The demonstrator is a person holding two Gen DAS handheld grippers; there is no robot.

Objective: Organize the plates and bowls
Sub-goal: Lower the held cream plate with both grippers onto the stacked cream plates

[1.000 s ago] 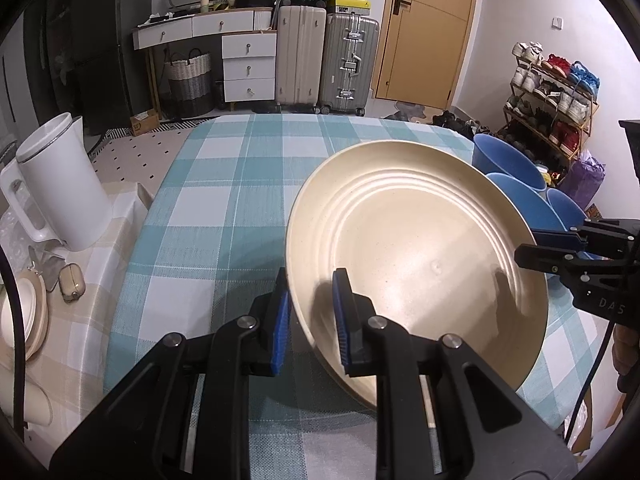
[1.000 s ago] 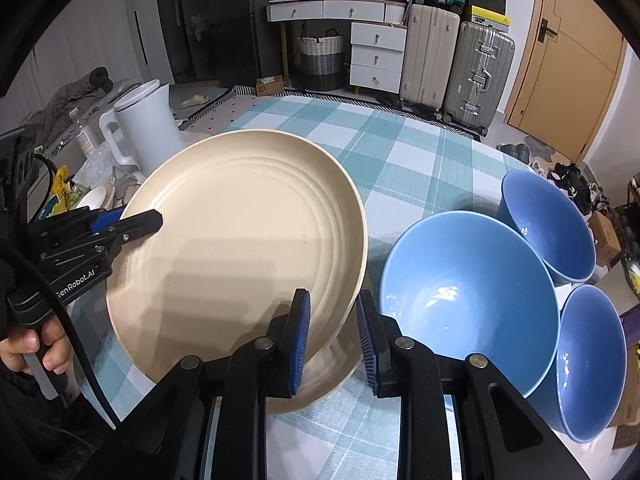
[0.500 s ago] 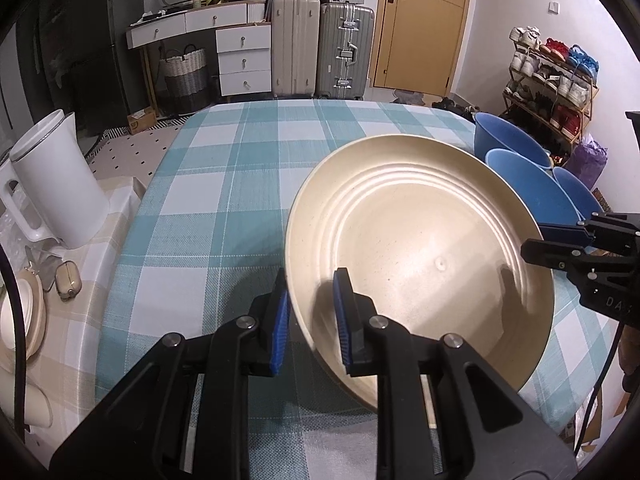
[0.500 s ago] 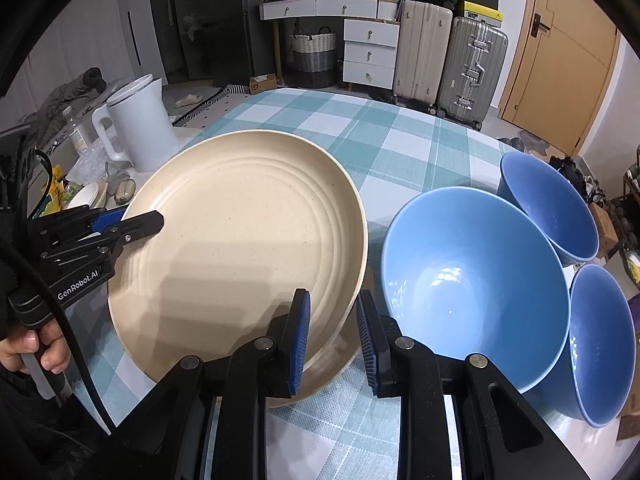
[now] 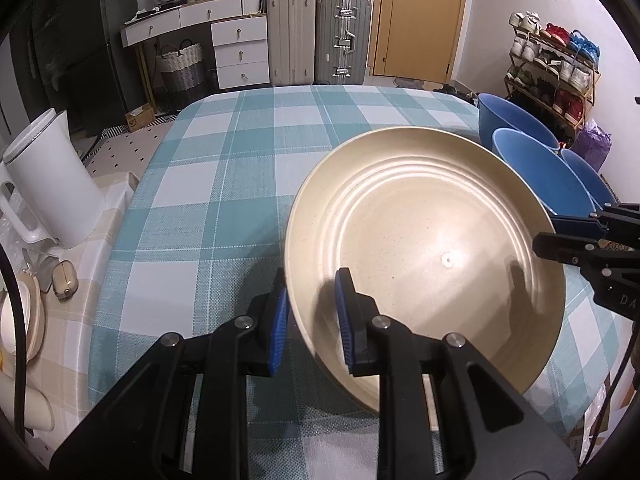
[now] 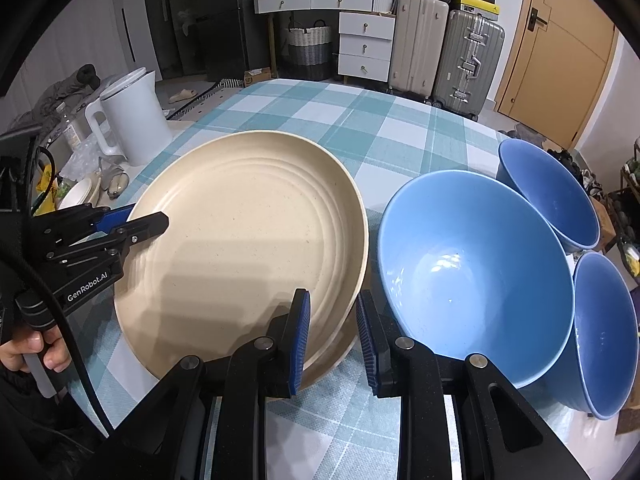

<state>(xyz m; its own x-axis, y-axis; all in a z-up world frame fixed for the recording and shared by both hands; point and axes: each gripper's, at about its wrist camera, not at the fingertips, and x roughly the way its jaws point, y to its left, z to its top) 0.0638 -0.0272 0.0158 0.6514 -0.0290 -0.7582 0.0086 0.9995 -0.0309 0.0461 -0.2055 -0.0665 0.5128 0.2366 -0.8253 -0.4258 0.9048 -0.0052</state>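
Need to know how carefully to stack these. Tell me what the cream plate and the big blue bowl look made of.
Cream plate: matte, finely speckled, with moulded rings; looks like wheat-straw or bamboo-fibre plastic, though matte ceramic is possible. Big blue bowl: smooth, with soft glossy highlights inside; probably plastic or melamine, possibly glazed ceramic.

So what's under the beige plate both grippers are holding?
Under the top plate a second beige plate's rim peeks out on the checked tablecloth. The rest of it is covered.

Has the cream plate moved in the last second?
Yes, slightly: the cream plate has eased downward, closer to the big blue bowl, which now looms larger in the right wrist view.
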